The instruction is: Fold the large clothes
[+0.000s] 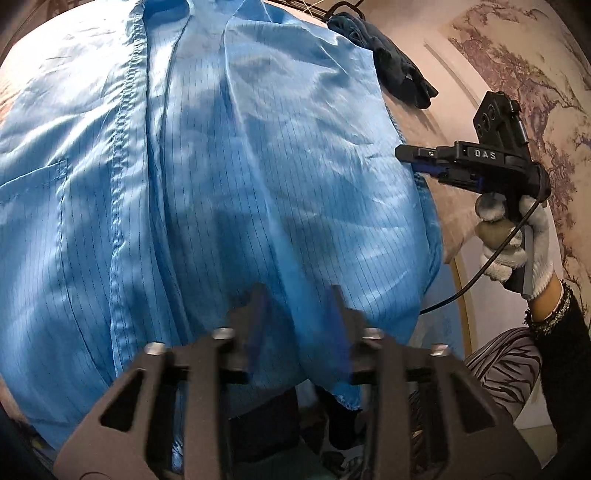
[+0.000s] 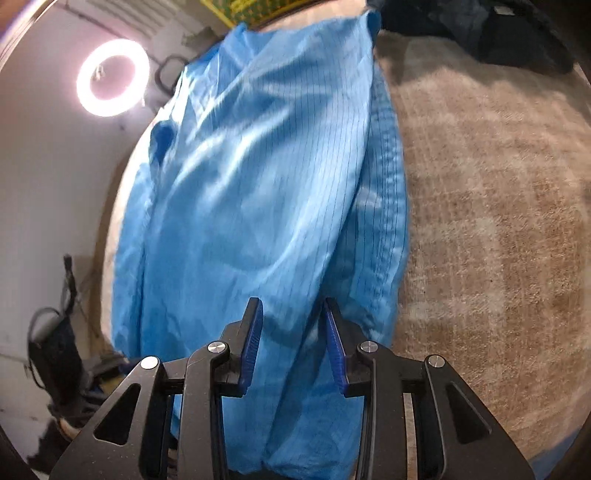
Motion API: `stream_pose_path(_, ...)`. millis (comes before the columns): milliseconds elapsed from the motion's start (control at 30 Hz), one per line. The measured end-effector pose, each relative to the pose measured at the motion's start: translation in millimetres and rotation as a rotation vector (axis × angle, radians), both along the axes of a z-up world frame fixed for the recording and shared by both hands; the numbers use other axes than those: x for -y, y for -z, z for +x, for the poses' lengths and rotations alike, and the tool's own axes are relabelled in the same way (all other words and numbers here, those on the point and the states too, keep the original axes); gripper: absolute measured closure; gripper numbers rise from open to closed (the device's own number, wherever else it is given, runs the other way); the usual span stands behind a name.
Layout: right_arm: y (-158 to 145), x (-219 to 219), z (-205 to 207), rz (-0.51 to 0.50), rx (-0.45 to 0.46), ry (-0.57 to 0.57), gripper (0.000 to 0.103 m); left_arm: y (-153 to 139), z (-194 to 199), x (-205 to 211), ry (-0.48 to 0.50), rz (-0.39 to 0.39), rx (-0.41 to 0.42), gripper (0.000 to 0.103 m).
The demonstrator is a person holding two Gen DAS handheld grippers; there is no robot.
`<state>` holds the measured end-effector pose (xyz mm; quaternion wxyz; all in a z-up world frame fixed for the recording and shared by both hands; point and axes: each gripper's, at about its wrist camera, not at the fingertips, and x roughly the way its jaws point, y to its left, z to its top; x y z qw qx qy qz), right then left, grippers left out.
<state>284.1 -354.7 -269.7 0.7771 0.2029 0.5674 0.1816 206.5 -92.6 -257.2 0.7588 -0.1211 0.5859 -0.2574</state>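
Left hand-held gripper [image 1: 295,295] and right hand-held gripper [image 2: 291,310]: jaws narrowly parted over blue striped work coat [image 1: 229,166], nothing pinched; slick fabric may slip, fold skews, hem slides off worktop [image 2: 480,221]

bench right: the wide beige cover [image 2: 491,221] right of the blue coat [image 2: 258,206] lies bare, so there is room to pass.
far right: a dark clothes heap [image 2: 480,33] blocks the far corner, just beside the coat's far edge.
left: the coat reaches the bench's left edge; beyond it a ring lamp [image 2: 112,77] and cables stand near the wall.
near edge: coat cloth hangs between the jaws of both grippers.
coat's right side: the right gripper [image 1: 406,153] and gloved hand [image 1: 517,236] occupy it.
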Motion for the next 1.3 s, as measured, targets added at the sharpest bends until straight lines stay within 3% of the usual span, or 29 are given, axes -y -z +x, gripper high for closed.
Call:
stream_pose_path(33,-1.5,-0.1,1.1,-0.025,0.006,0.004,0.099,0.5,-1.3,-0.3,0.006,-0.002,-0.003,0.097)
stream_pose_path(100,-9.2,1.6,-1.1,-0.071,0.046,0.011,0.101,1.2,-1.0,-0.8,-0.002,-0.022,-0.002,0.100)
stream_pose_path(267,-30.8,16.3,-5.1,-0.146,0.130,0.063,0.103,0.6,4.9,0.0,-0.037,-0.175,-0.053,0.102)
stream_pose_path(367,-32.8,39.2,0.5,-0.119,0.132,0.132,0.103,-4.3,7.5,8.9,-0.024,-0.189,-0.040,0.102)
stream_pose_path(500,-33.4,46.7,1.3,0.051,0.125,0.113,0.102,-5.5,6.7,11.5,-0.014,-0.170,-0.036,0.102)
stream_pose_path(533,-31.4,45.0,0.4,0.094,0.109,0.088,0.100,-5.3,7.6,12.9,-0.012,-0.165,-0.034,0.102)
stream_pose_path(600,-28.3,37.5,-3.6,0.107,0.100,0.055,0.067,-5.5,6.9,12.7,-0.008,-0.154,-0.025,0.102)
stream_pose_path(633,-24.9,32.7,-5.7,0.094,0.095,0.038,0.062,-4.7,6.7,12.0,-0.009,-0.151,-0.024,0.102)
stream_pose_path(767,-3.2,14.1,-4.1,0.068,0.034,-0.011,0.061,-0.8,6.8,9.0,-0.014,-0.148,-0.032,0.102)
stream_pose_path(833,2.1,9.6,-4.0,0.059,0.024,-0.026,0.066,-1.7,6.4,9.4,-0.010,-0.145,-0.027,0.102)
stream_pose_path(867,3.2,7.3,-4.6,0.056,0.024,-0.038,0.079,-2.3,6.3,10.2,-0.005,-0.146,-0.025,0.102)
stream_pose_path(900,4.0,1.7,-4.4,0.040,0.027,-0.057,0.100,-3.0,6.2,11.4,-0.001,-0.147,-0.024,0.102)
stream_pose_path(1033,-17.3,-8.2,-12.1,-0.132,0.101,-0.095,0.103,-9.6,4.7,14.6,0.011,-0.193,-0.035,0.102)
stream_pose_path(1133,-41.0,13.6,-14.0,-0.139,0.144,-0.040,0.103,-20.5,2.6,20.6,0.030,-0.244,-0.028,0.102)
stream_pose_path(1200,-44.4,30.9,-14.6,-0.106,0.155,-0.009,0.103,-21.7,2.8,28.7,0.052,-0.203,0.004,0.102)
stream_pose_path(1300,-25.9,37.2,-9.9,-0.086,0.097,0.025,0.102,-5.5,7.8,35.1,0.058,-0.117,0.000,0.102)
